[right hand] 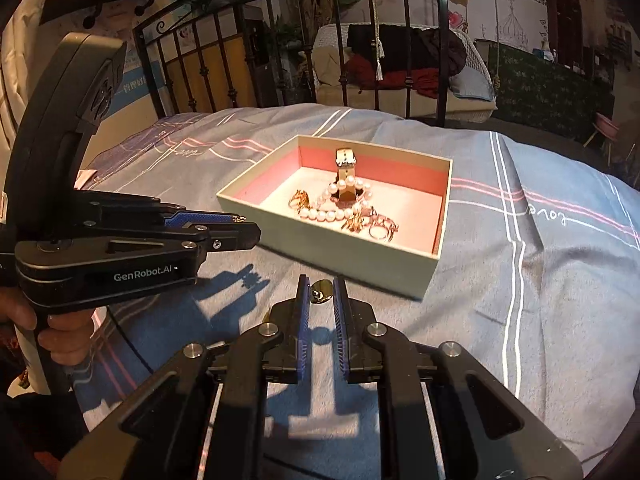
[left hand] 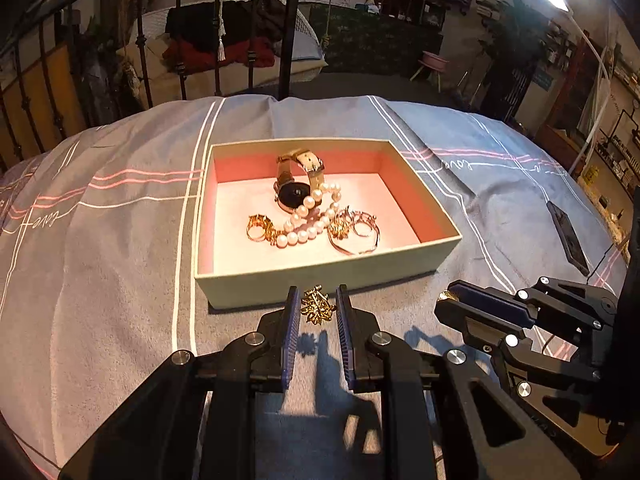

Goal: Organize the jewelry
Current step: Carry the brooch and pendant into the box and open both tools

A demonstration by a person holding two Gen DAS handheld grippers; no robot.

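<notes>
Left tongs (left hand: pixel 318 306) pinch a gold brooch (left hand: pixel 317 305), right tongs (right hand: pixel 321 292) pinch a gold ring (right hand: pixel 321 291); the box (left hand: pixel 320 276) lies just ahead of both, nearer the left

Bed (left hand: pixel 120 280), grey striped cover: open box (left hand: pixel 320 276), dark phone (left hand: pixel 568 236).
</notes>
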